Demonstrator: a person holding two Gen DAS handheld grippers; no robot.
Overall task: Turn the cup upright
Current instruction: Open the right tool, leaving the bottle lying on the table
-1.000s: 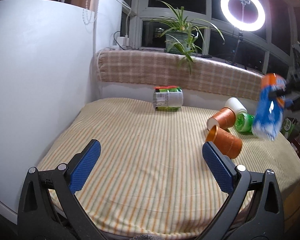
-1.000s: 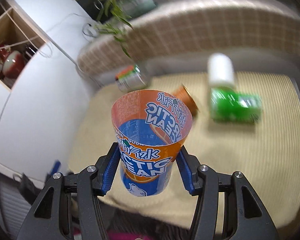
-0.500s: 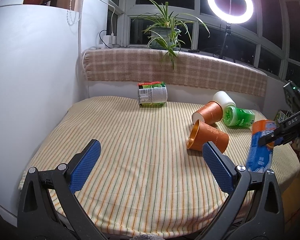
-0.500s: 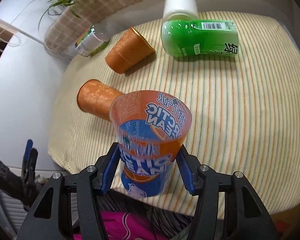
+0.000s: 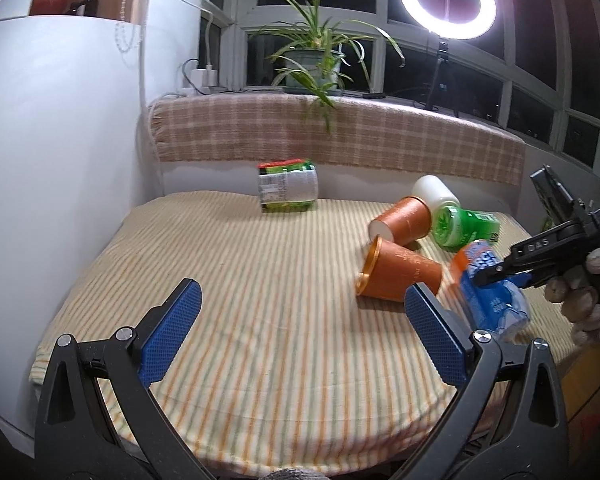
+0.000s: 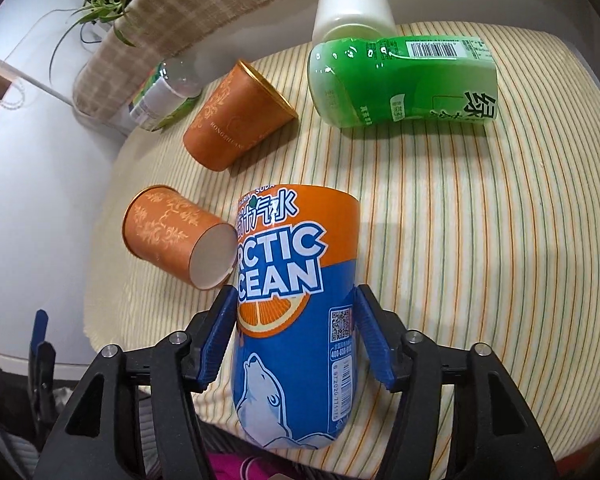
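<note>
Two hand-held grippers: right hand-held gripper [image 6: 296,336] pinches the Arctic Ocean cup [image 6: 296,320] across its lower blue band; left hand-held gripper [image 5: 300,332] is spread wide, holding nothing, above the near part of the surface.
Cup location: in the right pads, over the near right part of the striped surface [image 6: 460,260]; in the left wrist view it [image 5: 492,292] is low and near the right edge. Whether its base touches the cloth cannot be told.
Cup attitude: orange rim end points away from the right camera, polar-bear end toward it; it looks tilted, and true vertical is unclear under fisheye.
Handling (judged): thin printed sleeve-type cup, likely empty and light; the wall probably flexes under a hard squeeze. Glossy print may slip on the pads.
Grip point (judged): mid-to-lower body as now, pads on opposite sides; a gentle pinch seems adequate.
Neighbours: near orange paper cup [image 6: 180,246] lies on its side, its white base touching or just beside the held cup's left flank; far orange paper cup [image 6: 236,116] and green bottle [image 6: 404,80] lie well beyond.
Edges: front edge of the surface is close under the cup; a base set partly off it could tip.
Open room: bare striped cloth to the cup's right and ahead; cramped on the left by the near orange paper cup.
Cloth (judged): soft padding, so footing for a narrow base may be unsteady.
</note>
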